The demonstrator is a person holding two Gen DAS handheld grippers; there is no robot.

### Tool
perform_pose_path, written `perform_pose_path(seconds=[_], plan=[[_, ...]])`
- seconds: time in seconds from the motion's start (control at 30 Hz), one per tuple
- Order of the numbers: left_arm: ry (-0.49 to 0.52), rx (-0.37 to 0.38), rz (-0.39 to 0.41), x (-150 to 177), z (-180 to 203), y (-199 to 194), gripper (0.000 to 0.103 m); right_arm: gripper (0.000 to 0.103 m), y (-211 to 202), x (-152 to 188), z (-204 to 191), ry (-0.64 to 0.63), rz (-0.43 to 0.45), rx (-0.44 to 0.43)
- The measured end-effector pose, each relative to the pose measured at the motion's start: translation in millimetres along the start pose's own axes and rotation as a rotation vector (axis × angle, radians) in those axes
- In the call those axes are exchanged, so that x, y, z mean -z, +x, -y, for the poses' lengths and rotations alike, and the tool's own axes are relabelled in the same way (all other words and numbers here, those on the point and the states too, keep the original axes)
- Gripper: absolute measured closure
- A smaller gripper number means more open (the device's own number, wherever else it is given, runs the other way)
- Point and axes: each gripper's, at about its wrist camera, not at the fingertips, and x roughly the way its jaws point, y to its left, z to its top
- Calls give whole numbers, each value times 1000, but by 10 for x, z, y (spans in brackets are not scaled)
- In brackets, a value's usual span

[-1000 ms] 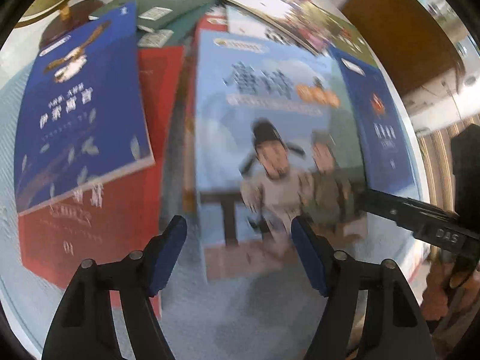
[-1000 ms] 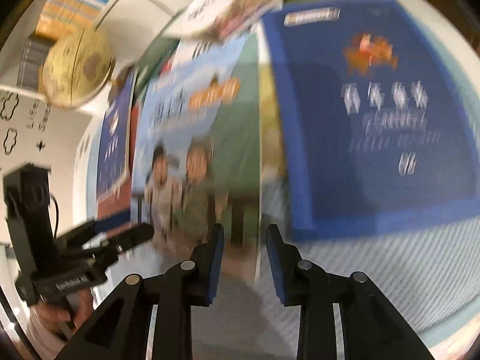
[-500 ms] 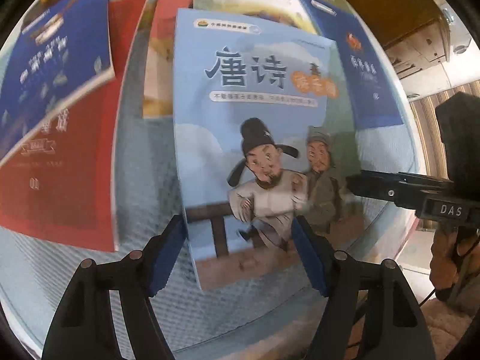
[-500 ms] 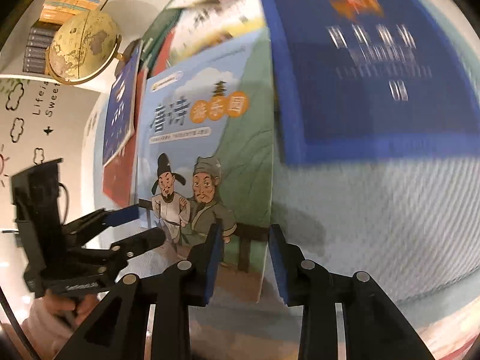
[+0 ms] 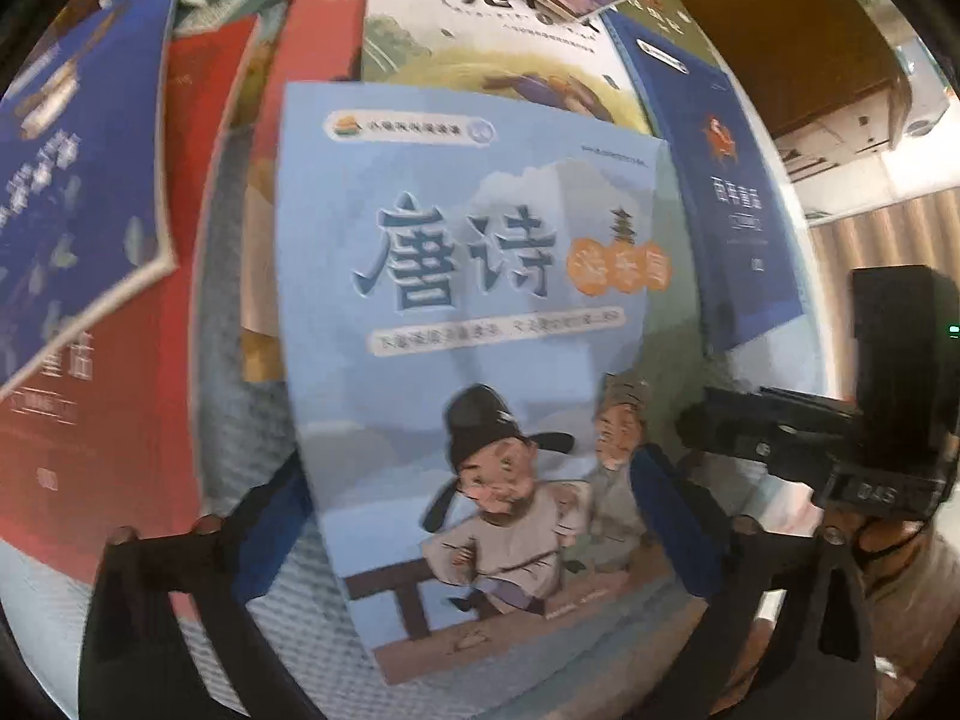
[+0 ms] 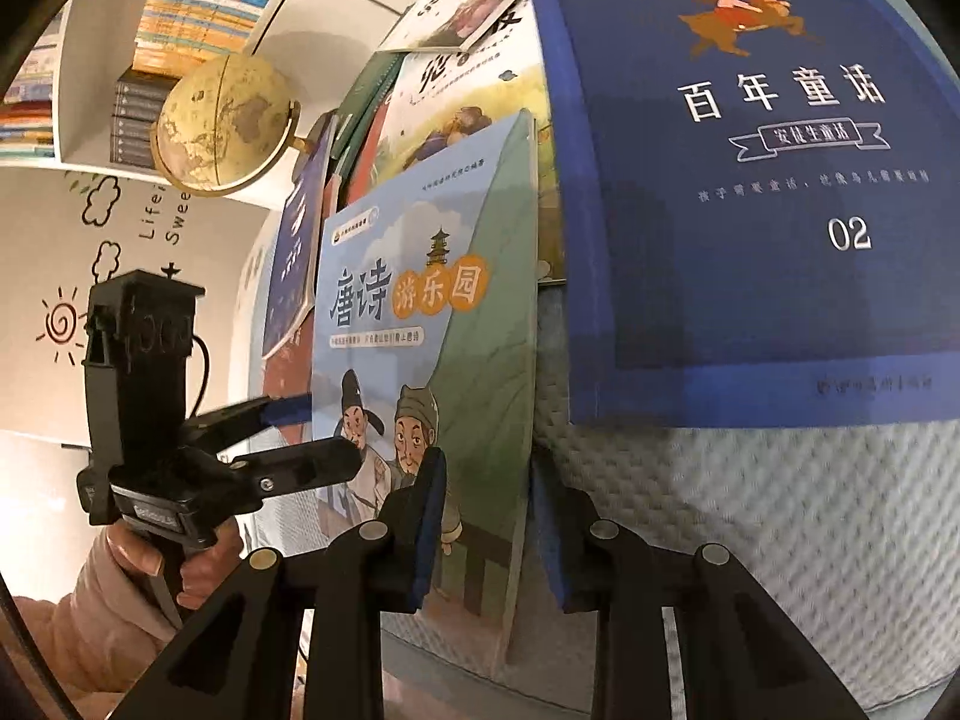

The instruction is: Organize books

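My right gripper's [image 6: 489,531] jaws are closing on the pale-blue book's [image 5: 474,324] right edge while my left gripper's [image 5: 474,531] jaws open, its long axis pointing away from me.

A globe [image 6: 225,123] stands near a white wall shelf [image 6: 78,60].

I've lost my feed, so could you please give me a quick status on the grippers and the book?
Left gripper opening, straddling the light blue book. Right gripper closing on that book's edge, lifted off the cloth. Dark blue book lies alongside, apart.
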Motion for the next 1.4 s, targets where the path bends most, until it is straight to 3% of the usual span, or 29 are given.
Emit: perform_pose_path(seconds=[0.03,0.07,0.17,0.27,0.33,0.47,0.5,0.6,0.77,1.4], plan=[[9,-47,17,13,4,-22,31,76,23,-6,-39,-12,0,10],[8,-61,31,32,24,-60,38,76,30,-3,-51,-19,1,16],[-59,4,67,60,-148,-117,55,76,19,10,-23,-3,6,7],[-194,114,68,3,-433,-124,69,76,-12,23,42,25,12,-17],[-246,172,61,20,-554,-115,72,76,-24,13,85,38,12,-38],[-224,162,57,31,-467,-83,73,78,-7,-35,102,54,21,-59],[-225,155,51,63,-479,-102,73,85,-6,-34,76,40,20,-36],[-221,128,41,141,-479,-168,77,86,-13,-7,-41,-1,9,41],[-175,78,66,217,-406,-297,84,90,-66,16,-152,-2,0,54],[-157,117,215,426,-456,-1008,86,92,-456,75,-1072,-172,93,-12]])
